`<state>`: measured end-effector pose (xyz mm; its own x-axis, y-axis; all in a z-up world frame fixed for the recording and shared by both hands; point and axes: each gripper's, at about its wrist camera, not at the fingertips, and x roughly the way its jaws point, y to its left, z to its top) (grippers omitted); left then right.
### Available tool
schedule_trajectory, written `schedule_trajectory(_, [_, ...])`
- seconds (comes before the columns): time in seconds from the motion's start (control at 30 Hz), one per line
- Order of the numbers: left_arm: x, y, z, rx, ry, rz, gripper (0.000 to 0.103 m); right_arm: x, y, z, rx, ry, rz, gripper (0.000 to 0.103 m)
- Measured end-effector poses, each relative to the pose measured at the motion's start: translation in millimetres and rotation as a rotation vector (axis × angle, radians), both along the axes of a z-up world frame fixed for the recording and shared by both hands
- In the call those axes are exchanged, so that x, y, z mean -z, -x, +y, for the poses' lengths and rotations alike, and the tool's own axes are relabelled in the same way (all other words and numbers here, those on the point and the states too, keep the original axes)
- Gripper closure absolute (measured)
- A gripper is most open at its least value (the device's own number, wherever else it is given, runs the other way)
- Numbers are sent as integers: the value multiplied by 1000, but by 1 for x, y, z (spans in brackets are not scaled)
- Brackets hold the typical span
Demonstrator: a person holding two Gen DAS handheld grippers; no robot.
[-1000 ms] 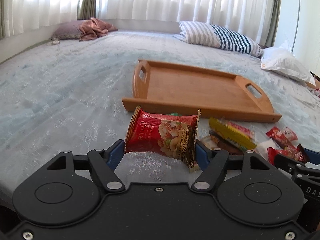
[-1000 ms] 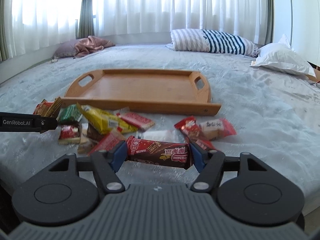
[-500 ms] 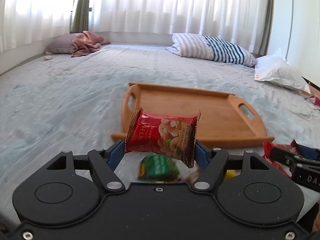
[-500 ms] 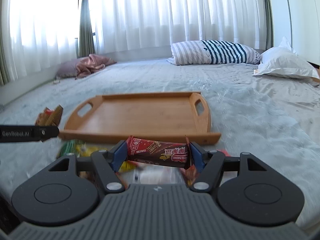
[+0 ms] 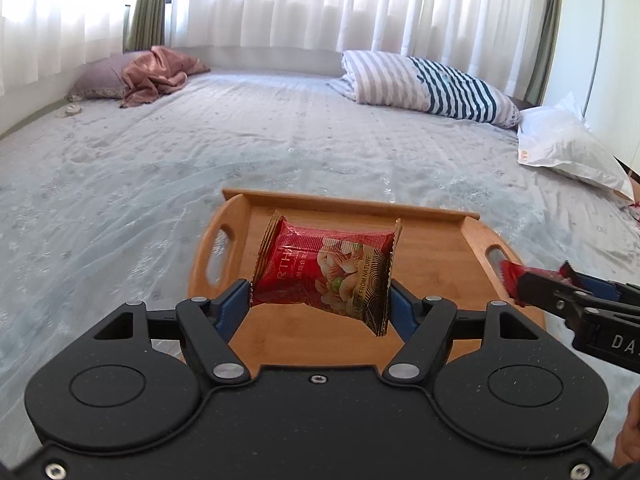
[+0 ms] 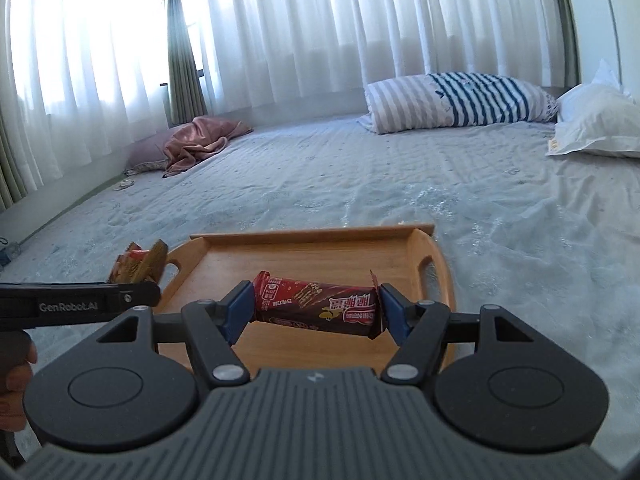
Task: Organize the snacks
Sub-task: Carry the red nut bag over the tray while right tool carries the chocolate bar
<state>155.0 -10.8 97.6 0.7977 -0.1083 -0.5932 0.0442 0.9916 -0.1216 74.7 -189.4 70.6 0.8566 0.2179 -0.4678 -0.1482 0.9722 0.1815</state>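
**Both claws loaded, hanging over the tray**

So here's the situation. The left claw (image 5: 320, 304) is clamped on a red nut snack packet (image 5: 326, 276), blue pads pressing in on both crimped ends, packet held crosswise and tilted a bit so the right end droops lower. It's in the air above the wooden tray (image 5: 432, 252), not touching it.

The right claw (image 6: 318, 312) is doing the same thing with a dark red chocolate wafer bar (image 6: 320, 306), squeezed end to end between the pads, also off the tray surface and sloping down slightly to the right. From the left camera you can see the right claw poking in from the side over the tray's right handle, with the red end of the wrapper sticking out.

The tray sits on the bed (image 5: 120, 184), which has a pale blue-grey sheet. Its floor looks bare from both views, though the packets and claws hide part of it.

Further back there's a striped pillow (image 5: 432, 88), a white pillow (image 5: 568, 152) at the right, and a pink blanket (image 5: 160, 68) bunched up by the curtains (image 5: 320, 4).
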Motion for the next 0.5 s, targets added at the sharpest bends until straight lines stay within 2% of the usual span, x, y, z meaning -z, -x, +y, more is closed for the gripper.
schedule_trajectory(0.3, [25, -62, -11, -18, -15, 96, 33, 26, -58, 6, -33, 64, 93, 33])
schedule_trajectory(0.5, [50, -72, -11, -34, -32, 148, 33, 43, -68, 2, -37, 32, 149, 33])
